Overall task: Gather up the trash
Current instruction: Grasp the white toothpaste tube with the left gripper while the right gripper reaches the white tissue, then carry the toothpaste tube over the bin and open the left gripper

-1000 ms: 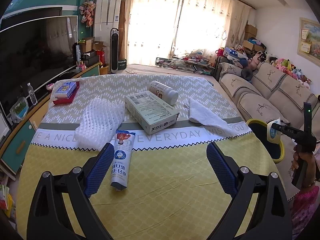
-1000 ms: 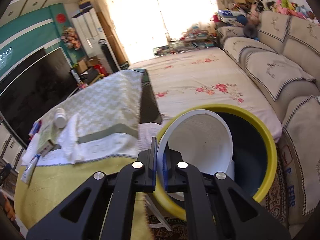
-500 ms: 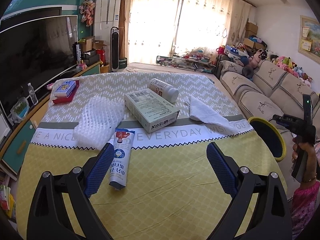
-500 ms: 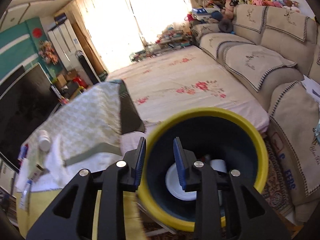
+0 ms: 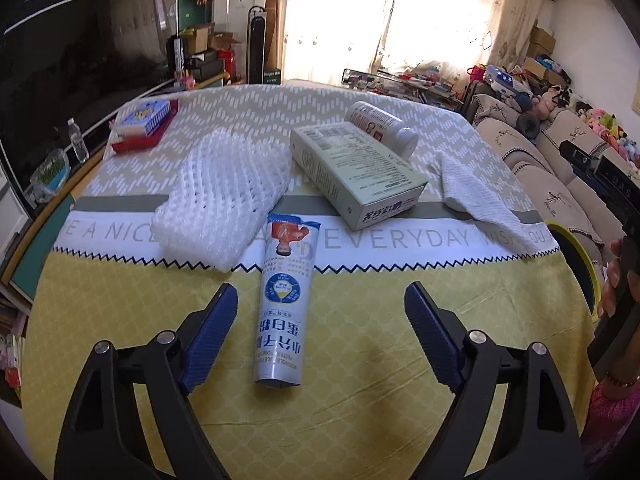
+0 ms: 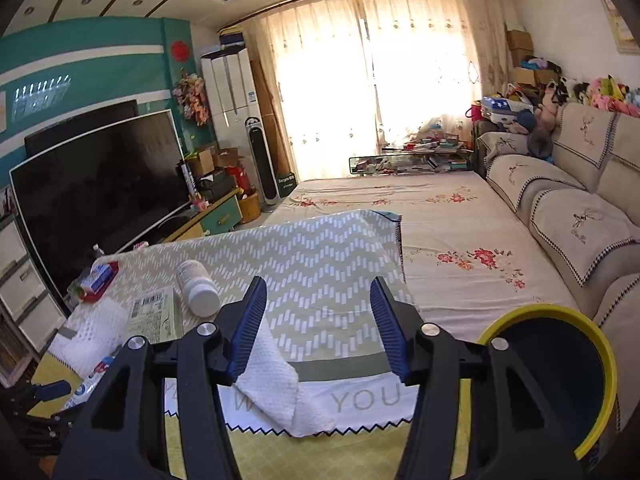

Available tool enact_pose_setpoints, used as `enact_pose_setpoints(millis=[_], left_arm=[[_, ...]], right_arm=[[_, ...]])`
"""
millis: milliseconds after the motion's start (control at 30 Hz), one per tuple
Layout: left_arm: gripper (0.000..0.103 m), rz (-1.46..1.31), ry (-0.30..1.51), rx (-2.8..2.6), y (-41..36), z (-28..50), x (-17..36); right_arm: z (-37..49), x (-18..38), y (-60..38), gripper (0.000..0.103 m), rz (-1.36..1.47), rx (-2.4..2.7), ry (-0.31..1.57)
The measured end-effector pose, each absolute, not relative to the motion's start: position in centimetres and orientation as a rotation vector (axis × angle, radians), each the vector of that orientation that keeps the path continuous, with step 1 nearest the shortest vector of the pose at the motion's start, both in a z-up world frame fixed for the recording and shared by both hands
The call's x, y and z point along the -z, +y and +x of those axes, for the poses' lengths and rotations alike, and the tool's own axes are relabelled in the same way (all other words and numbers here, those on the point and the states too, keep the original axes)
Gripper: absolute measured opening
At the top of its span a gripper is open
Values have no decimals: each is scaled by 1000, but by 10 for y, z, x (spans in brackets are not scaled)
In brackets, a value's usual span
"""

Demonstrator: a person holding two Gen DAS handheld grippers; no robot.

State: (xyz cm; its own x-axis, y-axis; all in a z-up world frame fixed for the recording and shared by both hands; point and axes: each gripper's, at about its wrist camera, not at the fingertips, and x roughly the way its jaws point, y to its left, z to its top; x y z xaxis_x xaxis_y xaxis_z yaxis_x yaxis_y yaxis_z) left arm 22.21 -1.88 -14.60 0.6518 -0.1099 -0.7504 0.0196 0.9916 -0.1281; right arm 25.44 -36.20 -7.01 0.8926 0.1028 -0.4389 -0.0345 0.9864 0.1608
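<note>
Most of the collecting is still to do, judging by what lies on the cloth-covered table: a white tube with blue print lies nearest, a sheet of white foam netting just left of and beyond it, a pale green carton farther right with a white bottle lying on its side behind it, and a crumpled white paper towel at the right edge. The left gripper hangs over the near end of the tube, jaws wide but closing, pads well clear of it on either side. The right gripper is empty, its jaws opening, with the paper towel below and slightly left of them. The yellow-rimmed bin stands right of the table; its frame cuts off its lower part, and the dark inside hides whatever it holds. The far-left stack of a red and a blue-patterned box may not be trash.
</note>
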Motion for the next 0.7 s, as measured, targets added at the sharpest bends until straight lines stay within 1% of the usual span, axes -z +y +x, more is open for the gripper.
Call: enact_pose_setpoints(millis=[33,67,133,200,333,367,433,467,500,533,567,600,700], left_arm=[[83,-122,870,70,-17,225,149],[80,-122,875,66,-16,227,152],[76,-112,881,54,-15,229,155],[70,-114,892,54,-15,231,158],[65,-102,906,44,-18,235,162],[61,-90,905,38,-19,235,163],[57,-78,905,29,-22,236,163],[51,-76,902,23,-22,236,163],[43,-75,900,18,-21,235,162],[39,-79,897,15,-19,234,162],[29,-90,895,18,-18,234,161],[25,-102,895,24,-16,233,162],[22,-115,890,28,-13,230,161]], right_arm=[[255,71,-358,55,134,-77,466],[255,73,-357,56,122,-79,470],[257,76,-357,56,122,-81,482],[259,77,-356,56,134,-83,488],[257,77,-358,56,131,-79,485],[257,78,-359,56,132,-80,485],[257,78,-358,56,132,-82,486],[258,78,-359,56,132,-84,486],[257,79,-358,56,131,-84,486],[257,79,-358,56,130,-84,486],[257,79,-358,56,129,-84,487],[257,79,-358,57,130,-84,488],[257,79,-357,57,133,-86,488]])
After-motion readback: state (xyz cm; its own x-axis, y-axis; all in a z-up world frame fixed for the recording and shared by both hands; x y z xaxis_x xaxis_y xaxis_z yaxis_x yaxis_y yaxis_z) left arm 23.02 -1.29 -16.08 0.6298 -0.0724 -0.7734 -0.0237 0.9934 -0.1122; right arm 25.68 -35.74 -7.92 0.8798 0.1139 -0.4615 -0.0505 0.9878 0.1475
